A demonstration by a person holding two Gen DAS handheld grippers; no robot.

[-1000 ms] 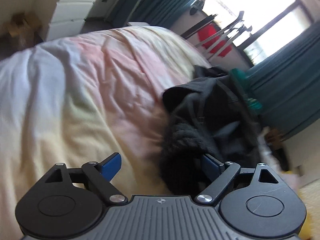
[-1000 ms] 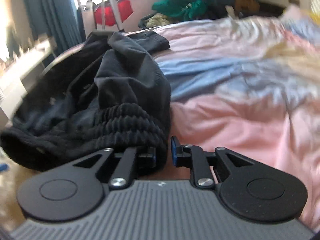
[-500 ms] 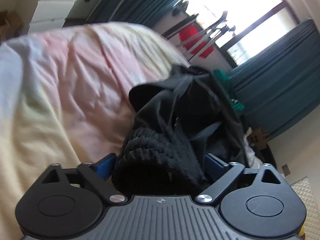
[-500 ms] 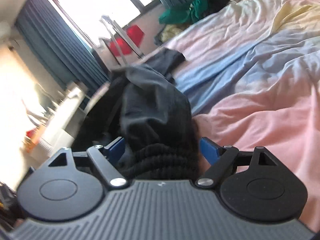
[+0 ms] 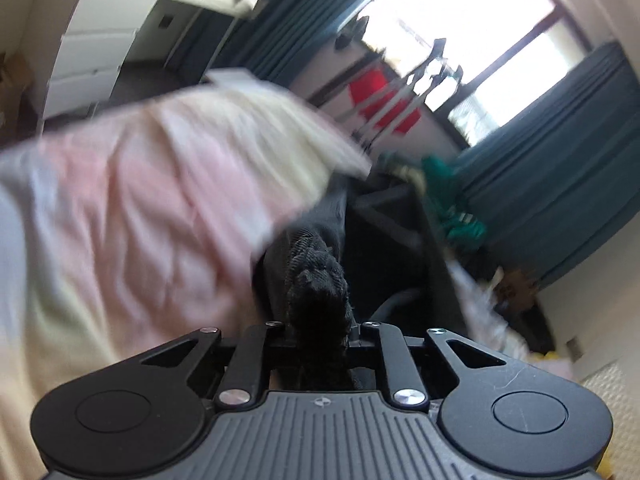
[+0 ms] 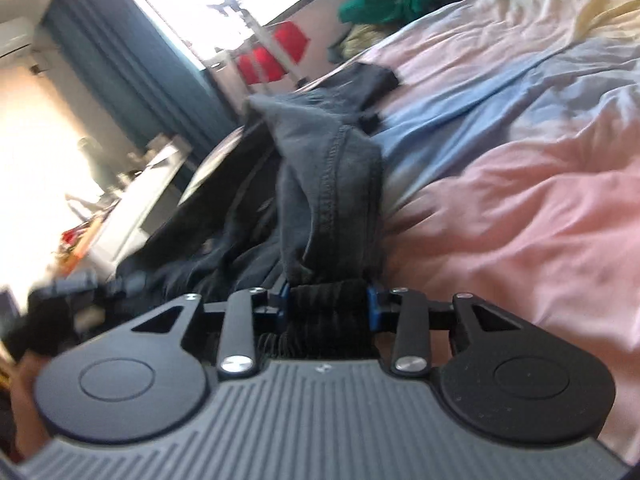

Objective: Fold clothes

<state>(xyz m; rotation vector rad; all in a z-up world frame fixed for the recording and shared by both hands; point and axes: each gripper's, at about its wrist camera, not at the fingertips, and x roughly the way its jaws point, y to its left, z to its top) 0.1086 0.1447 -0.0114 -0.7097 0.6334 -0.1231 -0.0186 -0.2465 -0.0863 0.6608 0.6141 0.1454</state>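
A pair of black trousers (image 5: 320, 280) with a ribbed elastic waistband lies bunched on the pastel bed cover (image 5: 140, 208). In the left wrist view my left gripper (image 5: 318, 326) is shut on the ribbed waistband, which fills the gap between its fingers. In the right wrist view my right gripper (image 6: 327, 300) is shut on another stretch of the same waistband (image 6: 326, 308), its blue pads pressed on both sides. From there the dark cloth (image 6: 332, 184) rises in a fold and trails away across the bed (image 6: 520, 200).
A clothes rack with red garments (image 6: 276, 56) stands by the bright window. Teal curtains (image 5: 560, 176) hang on the right of the left view, with green clothes (image 5: 452, 200) heaped below. White drawers (image 5: 96, 60) stand at far left. The bed cover spreads wide to the right.
Both grippers, open around the ribbed waistband half a second ago, have shut on it. The trousers are pulled up and stretched, and both views have shifted.
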